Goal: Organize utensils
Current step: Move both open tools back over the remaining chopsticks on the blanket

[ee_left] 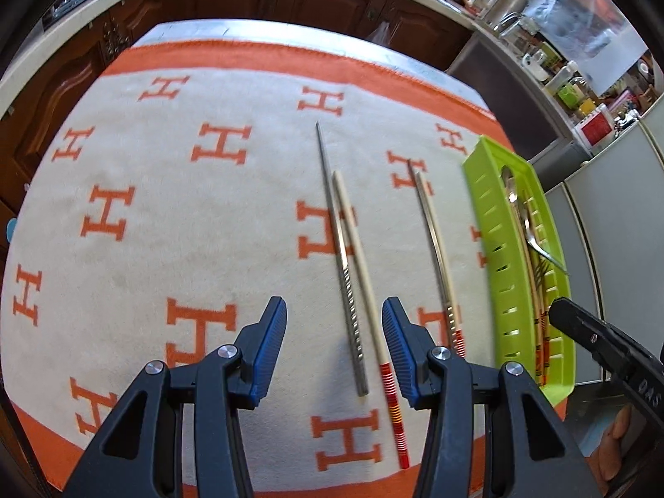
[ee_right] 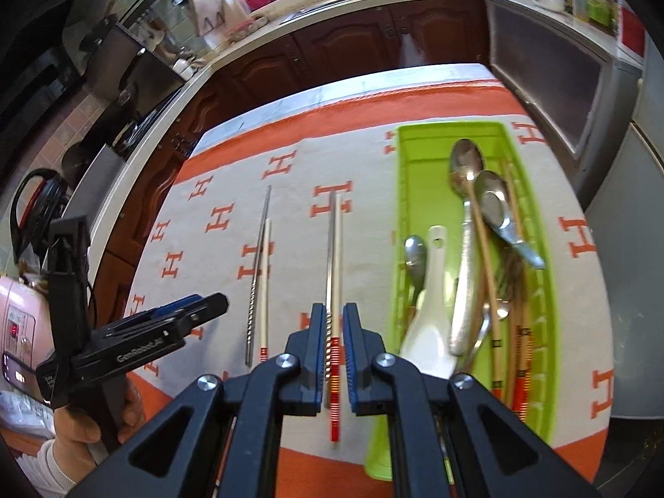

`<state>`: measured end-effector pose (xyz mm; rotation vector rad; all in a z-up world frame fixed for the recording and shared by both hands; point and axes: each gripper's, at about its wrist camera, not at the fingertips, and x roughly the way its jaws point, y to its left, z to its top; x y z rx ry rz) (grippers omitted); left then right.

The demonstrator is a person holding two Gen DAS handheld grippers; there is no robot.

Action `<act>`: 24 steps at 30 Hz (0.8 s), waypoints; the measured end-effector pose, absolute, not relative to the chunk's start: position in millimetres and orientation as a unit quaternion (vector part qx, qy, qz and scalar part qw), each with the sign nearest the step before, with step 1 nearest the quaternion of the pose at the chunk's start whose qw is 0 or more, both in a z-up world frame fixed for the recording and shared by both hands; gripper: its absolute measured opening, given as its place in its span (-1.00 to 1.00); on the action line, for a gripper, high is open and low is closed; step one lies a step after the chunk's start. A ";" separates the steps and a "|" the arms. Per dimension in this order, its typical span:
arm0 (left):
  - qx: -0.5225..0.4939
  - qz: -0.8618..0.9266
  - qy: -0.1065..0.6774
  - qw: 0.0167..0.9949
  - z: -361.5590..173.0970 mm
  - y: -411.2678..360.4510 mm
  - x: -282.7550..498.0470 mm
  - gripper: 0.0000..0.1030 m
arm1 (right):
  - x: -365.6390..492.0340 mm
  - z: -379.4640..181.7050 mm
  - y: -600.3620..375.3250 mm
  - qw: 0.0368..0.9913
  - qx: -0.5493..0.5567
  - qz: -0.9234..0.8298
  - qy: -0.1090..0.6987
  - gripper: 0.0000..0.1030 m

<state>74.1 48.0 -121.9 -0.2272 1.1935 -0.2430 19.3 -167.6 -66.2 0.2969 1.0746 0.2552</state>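
So our left gripper (ee_left: pixel 334 346) is hanging wide open above the orange-and-cream blanket (ee_left: pixel 137 224), gripping nothing. Right under its gap lies the left pair: a twisted metal chopstick (ee_left: pixel 342 265) and a wooden chopstick with red bands (ee_left: pixel 361 263), side by side, running straight ahead along the fingers.

Moving right, our right gripper (ee_right: pixel 333 338) has its jaws nearly closed around the second pair (ee_right: pixel 333 290), metal stick plus red-banded wooden stick. Whether the pads are actually pinching yet we can't tell; the sticks look like they're on the blanket, handle ends poking back under the gripper.

Just right of that gripper sits the green utensil tray (ee_right: pixel 398 207), lying parallel to the sticks, already loaded with spoons, a white ceramic spoon (ee_right: pixel 429 311) and more chopsticks. We reckon the right hand's the closer one, so it's a short sideways hop with no turning needed.
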 end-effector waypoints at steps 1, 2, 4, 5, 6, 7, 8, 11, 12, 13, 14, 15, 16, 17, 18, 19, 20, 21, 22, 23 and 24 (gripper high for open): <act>-0.106 -0.114 0.560 0.813 -124.1 47.3 74.0 -0.10 | 19.8 -68.8 -159.7 0.839 0.131 0.125 0.512 -0.84; -0.103 -0.114 0.562 0.813 -126.7 45.9 73.9 -0.10 | 19.9 -70.6 -155.0 0.839 0.126 0.128 0.514 -0.84; -0.098 -0.114 0.563 0.812 -130.7 43.4 74.4 -0.10 | 19.6 -75.6 -145.3 0.836 0.117 0.134 0.519 -0.84; -0.097 -0.116 0.564 0.812 -132.5 42.2 74.5 -0.10 | 19.4 -77.8 -142.9 0.835 0.115 0.136 0.520 -0.84; -0.096 -0.117 0.565 0.811 -134.2 40.3 75.0 -0.10 | 19.3 -81.5 -138.5 0.832 0.114 0.140 0.525 -0.84; -0.093 -0.117 0.566 0.811 -135.9 38.2 75.5 -0.10 | 19.3 -84.8 -135.5 0.829 0.114 0.144 0.529 -0.84; -0.089 -0.117 0.567 0.811 -138.5 34.8 76.4 -0.10 | 19.3 -87.9 -132.7 0.826 0.114 0.148 0.532 -0.84; -0.078 -0.113 0.570 0.810 -145.2 30.9 78.0 -0.19 | 18.3 -95.7 -122.6 0.817 0.110 0.161 0.542 -0.84; -0.074 -0.110 0.569 0.812 -147.2 30.3 78.2 -0.21 | 17.8 -97.6 -119.8 0.815 0.108 0.165 0.544 -0.84; -0.067 -0.107 0.562 0.818 -146.7 29.6 77.9 -0.22 | 17.4 -99.3 -117.2 0.814 0.105 0.169 0.546 -0.84; -0.060 -0.104 0.560 0.819 -147.4 28.6 78.6 -0.24 | 16.2 -100.5 -116.3 0.813 0.104 0.170 0.547 -0.84; -0.057 -0.102 0.558 0.822 -148.0 29.1 79.6 -0.24 | 15.8 -102.0 -114.9 0.811 0.102 0.172 0.549 -0.84; -0.055 -0.099 0.555 0.824 -148.3 29.1 80.4 -0.24 | 15.7 -103.1 -113.7 0.810 0.100 0.175 0.551 -0.84; -0.052 -0.098 0.552 0.826 -148.4 28.4 81.6 -0.24 | 16.3 -104.0 -112.4 0.808 0.100 0.177 0.553 -0.84; -0.050 -0.097 0.550 0.828 -148.5 27.9 82.4 -0.24 | 16.3 -105.2 -111.4 0.807 0.100 0.178 0.554 -0.84; -0.048 -0.096 0.549 0.829 -148.2 27.3 83.8 -0.24 | 16.3 -106.5 -110.1 0.806 0.099 0.180 0.556 -0.84; -0.043 -0.095 0.546 0.831 -148.2 25.8 85.6 -0.24 | 16.5 -107.9 -108.4 0.803 0.097 0.183 0.559 -0.84; -0.040 -0.094 0.545 0.832 -148.1 24.8 87.9 -0.24 | 16.8 -109.4 -106.7 0.801 0.096 0.184 0.561 -0.84; -0.036 -0.092 0.544 0.833 -148.4 22.5 90.1 -0.24 | 16.9 -111.4 -104.4 0.799 0.095 0.185 0.564 -0.84; -0.033 -0.091 0.543 0.834 -148.1 22.1 91.4 -0.24 | 16.8 -112.5 -103.6 0.798 0.093 0.185 0.566 -0.84; -0.026 -0.089 0.540 0.836 -148.2 20.7 92.9 -0.24 | 16.6 -113.7 -101.8 0.797 0.091 0.186 0.568 -0.84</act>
